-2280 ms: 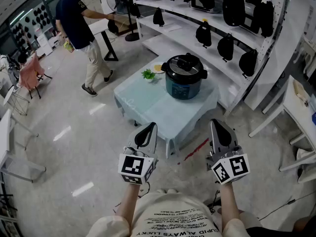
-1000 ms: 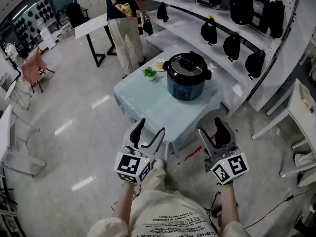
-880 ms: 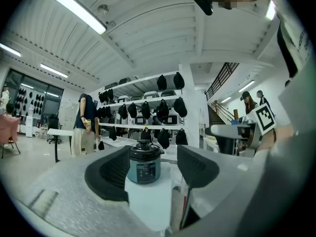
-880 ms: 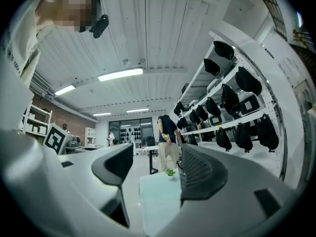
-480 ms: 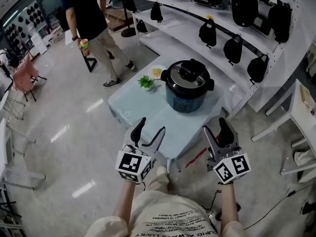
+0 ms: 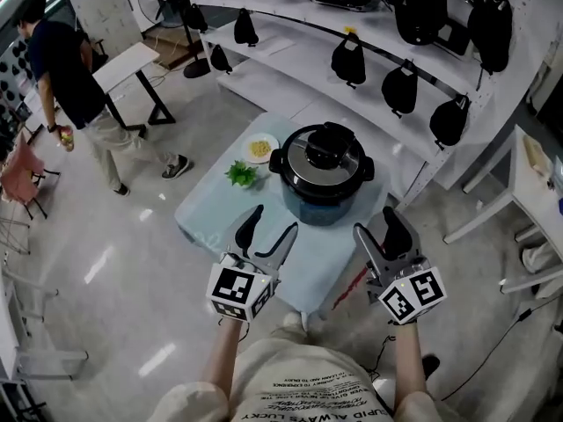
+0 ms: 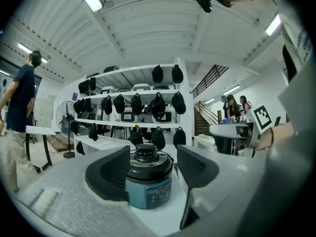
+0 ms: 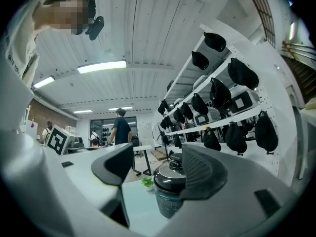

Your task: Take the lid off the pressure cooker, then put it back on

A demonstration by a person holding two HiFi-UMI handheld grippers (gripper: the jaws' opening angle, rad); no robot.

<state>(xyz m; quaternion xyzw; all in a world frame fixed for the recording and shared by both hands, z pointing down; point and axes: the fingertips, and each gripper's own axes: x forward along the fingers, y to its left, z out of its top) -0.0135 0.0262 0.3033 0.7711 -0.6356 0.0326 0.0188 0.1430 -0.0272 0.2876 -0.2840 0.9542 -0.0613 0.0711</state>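
A blue pressure cooker (image 6: 322, 187) with its black and silver lid (image 6: 324, 158) on top stands on a low pale-blue table (image 6: 229, 222). My left gripper (image 6: 267, 228) is open at the table's near edge, left of the cooker and short of it. My right gripper (image 6: 379, 229) is open at the cooker's near right, also apart from it. In the left gripper view the cooker (image 7: 148, 182) shows between the open jaws of the left gripper (image 7: 148, 168). In the right gripper view the cooker (image 8: 169, 191) sits partly behind the right jaw of the right gripper (image 8: 160, 168).
A green sprig (image 6: 240, 173) and a small plate of yellow food (image 6: 259, 149) lie on the table left of the cooker. White shelves (image 6: 299, 42) with black bags run behind. A person (image 6: 75, 104) walks at the far left. A white table leg (image 6: 479, 214) stands at right.
Both grippers have come forward to the table's near edge, and the cooker now sits closer and more central. The person in the background has walked off to the left.
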